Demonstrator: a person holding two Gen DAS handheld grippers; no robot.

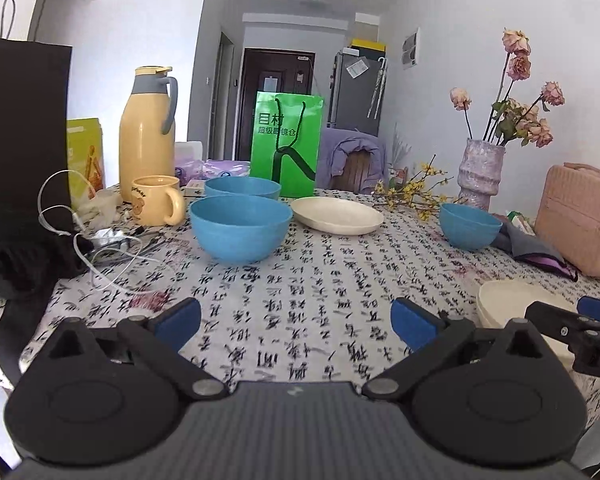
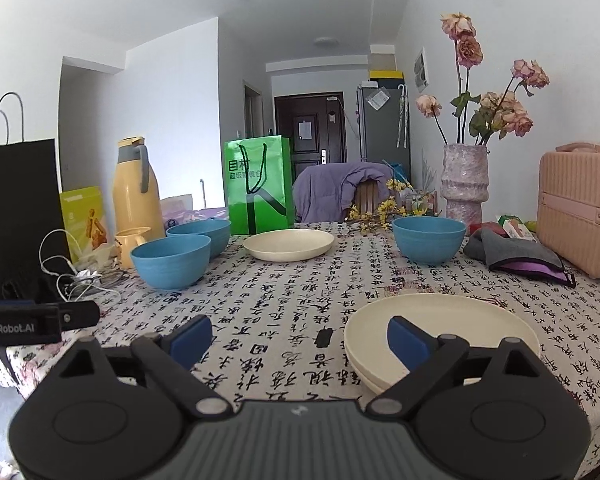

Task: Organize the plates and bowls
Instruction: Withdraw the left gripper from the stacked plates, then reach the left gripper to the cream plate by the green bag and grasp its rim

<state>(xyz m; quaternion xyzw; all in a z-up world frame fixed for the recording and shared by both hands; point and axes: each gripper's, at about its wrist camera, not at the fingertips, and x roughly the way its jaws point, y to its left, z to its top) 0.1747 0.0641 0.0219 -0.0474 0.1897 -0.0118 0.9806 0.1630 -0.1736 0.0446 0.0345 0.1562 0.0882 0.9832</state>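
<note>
Three blue bowls stand on the table: a near one [image 1: 240, 226] [image 2: 171, 256], one behind it [image 1: 242, 187] [image 2: 199, 235], and one at the right [image 1: 469, 226] [image 2: 428, 239]. A cream plate [image 1: 336, 215] [image 2: 289, 245] lies at the back middle. A stack of cream plates [image 2: 440, 330] [image 1: 516, 304] lies near the front right. My left gripper [image 1: 296, 322] is open and empty over the tablecloth. My right gripper [image 2: 300, 338] is open and empty, its right finger above the stack's near rim.
A yellow thermos [image 1: 147, 132], yellow mug [image 1: 156, 200], black bag [image 1: 22, 136] and cables [image 1: 100, 248] crowd the left. A green bag [image 1: 286, 142] stands at the back. A vase of flowers [image 1: 480, 174], grey cloth [image 2: 516, 256] and pink case [image 2: 580, 210] are at the right.
</note>
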